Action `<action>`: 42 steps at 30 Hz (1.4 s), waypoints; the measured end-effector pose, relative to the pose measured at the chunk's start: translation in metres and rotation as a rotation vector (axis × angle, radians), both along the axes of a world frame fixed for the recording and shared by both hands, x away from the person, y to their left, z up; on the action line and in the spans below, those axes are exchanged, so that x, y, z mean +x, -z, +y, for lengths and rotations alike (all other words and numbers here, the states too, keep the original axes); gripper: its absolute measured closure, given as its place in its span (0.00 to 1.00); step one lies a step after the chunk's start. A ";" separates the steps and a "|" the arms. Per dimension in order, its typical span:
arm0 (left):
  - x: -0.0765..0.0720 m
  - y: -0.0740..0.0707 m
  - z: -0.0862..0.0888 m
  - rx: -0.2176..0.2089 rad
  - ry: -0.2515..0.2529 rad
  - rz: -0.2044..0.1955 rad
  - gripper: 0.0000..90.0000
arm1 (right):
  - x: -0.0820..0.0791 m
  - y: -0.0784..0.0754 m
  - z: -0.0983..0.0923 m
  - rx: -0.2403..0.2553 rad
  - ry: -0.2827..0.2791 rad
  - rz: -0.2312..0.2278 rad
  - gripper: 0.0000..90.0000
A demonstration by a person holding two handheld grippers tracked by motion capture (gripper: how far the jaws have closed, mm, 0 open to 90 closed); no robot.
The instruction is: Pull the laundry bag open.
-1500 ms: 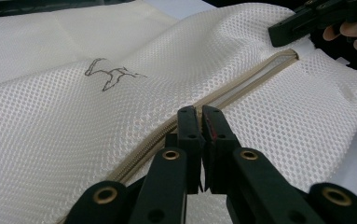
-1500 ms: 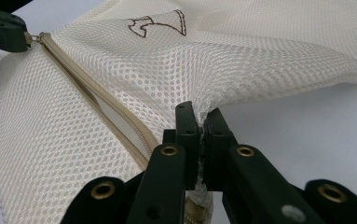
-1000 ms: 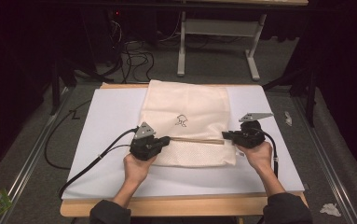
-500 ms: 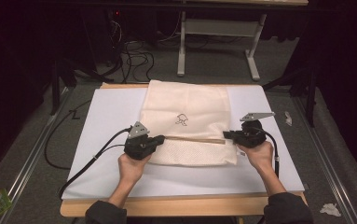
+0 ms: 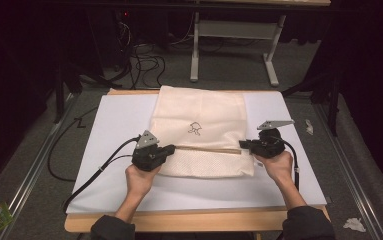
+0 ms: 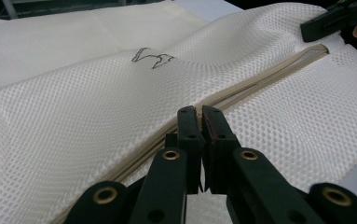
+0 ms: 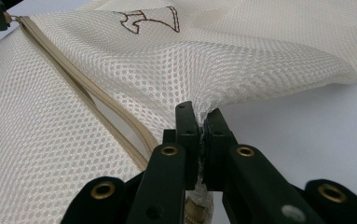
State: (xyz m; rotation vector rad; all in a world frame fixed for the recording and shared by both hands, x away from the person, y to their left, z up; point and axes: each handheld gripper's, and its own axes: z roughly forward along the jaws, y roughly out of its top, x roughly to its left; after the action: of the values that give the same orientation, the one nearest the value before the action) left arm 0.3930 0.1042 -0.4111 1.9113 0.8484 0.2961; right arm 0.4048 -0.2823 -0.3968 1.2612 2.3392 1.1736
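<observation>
The high view is dim and soft, with a dark room around a lit white table top (image 5: 119, 120) and no hard shadows or glare. Both gripper views are brighter and evenly lit, with the cream mesh bag (image 6: 73, 121) sharp in the middle distance. The black jaws at the bottom edge look large and slightly blurred.

Zipper pull (image 6: 197, 122) is hidden between the closed jaws of the left gripper (image 6: 199, 112). The mesh bag (image 7: 120, 84) is cut off at the frame edges. The small emblem (image 5: 195, 128) beyond both claws is too small to identify.
</observation>
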 end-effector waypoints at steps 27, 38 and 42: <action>0.002 -0.007 0.025 -0.008 -0.055 -0.006 0.97 | 0.003 -0.001 -0.007 -0.003 0.023 -0.004 0.99; 0.003 -0.009 0.031 0.009 -0.063 -0.007 0.97 | 0.003 -0.001 -0.009 0.020 0.026 0.011 0.99; 0.004 -0.010 0.032 0.011 -0.064 -0.010 0.97 | 0.004 0.000 -0.009 0.020 0.022 0.006 0.99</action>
State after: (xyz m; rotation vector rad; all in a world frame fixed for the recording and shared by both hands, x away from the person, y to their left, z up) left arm 0.3968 0.1362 -0.4014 1.8935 0.9048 0.3493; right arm 0.4086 -0.2912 -0.3970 1.2958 2.3175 1.1904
